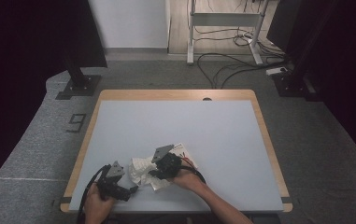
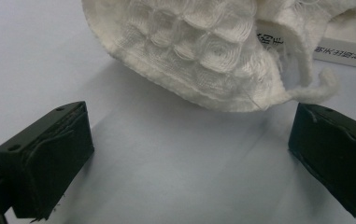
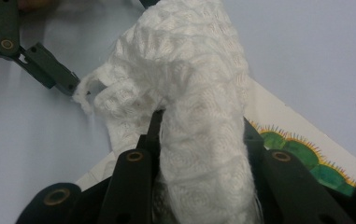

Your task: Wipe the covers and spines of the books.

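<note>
While the right gripper pinches the white cloth – bunched over a flat box – the table lies pale. Left gripper waits just beside the cloth – its jaws spread wide, holding nothing

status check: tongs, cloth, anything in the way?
Right tongs shut on white cloth, bunched over a printed box. Left tongs open beside the cloth's edge, not touching. Nothing else on the table.

Grey carpet floor, white wall, desk frame w/ cables.
</note>
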`<state>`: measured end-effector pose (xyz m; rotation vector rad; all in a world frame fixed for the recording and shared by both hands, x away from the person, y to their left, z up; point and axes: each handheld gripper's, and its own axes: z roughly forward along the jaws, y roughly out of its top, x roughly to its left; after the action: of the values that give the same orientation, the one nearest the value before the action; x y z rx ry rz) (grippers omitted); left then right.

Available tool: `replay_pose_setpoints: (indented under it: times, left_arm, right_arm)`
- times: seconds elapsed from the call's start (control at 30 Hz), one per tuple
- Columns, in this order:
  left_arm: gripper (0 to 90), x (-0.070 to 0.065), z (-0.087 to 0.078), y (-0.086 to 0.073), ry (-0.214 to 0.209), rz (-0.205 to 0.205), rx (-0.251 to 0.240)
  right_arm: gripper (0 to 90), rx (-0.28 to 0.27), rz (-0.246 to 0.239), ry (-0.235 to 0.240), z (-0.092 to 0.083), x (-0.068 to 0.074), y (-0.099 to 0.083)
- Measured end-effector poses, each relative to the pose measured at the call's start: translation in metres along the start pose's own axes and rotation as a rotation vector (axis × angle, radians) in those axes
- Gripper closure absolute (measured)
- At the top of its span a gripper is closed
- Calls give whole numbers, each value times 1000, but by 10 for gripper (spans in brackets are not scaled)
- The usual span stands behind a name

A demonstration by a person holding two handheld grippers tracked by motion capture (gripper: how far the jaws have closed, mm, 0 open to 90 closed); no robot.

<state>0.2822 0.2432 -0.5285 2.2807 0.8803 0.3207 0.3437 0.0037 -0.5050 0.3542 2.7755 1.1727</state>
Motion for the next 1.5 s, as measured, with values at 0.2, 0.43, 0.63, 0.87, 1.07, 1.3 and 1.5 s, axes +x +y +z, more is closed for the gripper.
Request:
replay_pose_setpoints:
  times: [0.2, 0.43, 0.63, 0.87, 1.07, 1.3, 1.5]
  left_arm:
    - [0, 0, 0, 0, 0, 0, 0]
    - [0, 0, 0, 0, 0, 0, 0]
    - [0, 0, 0, 0, 0, -1, 0]
    - [0, 0, 0, 0, 0, -1, -1]
    - [0, 0, 0, 0, 0, 0, -1]
    - [0, 0, 0, 0, 0, 0, -1]
    - [0, 0, 0, 0, 0, 0, 0]
  right_arm:
    - [664, 0, 3, -16, -3, -2, -3]
    - [664, -4, 21, -27, -8, -9, -10]
    - [665, -9, 38, -43, -14, -15, -17]
    - [665, -8, 60, -69, -22, -22, -25]
    - [665, -8, 79, -91, -29, -29, -33]
    - [665, -5, 106, -118, -37, -38, -42]
    - [665, -3, 127, -141, -45, -45, -50]
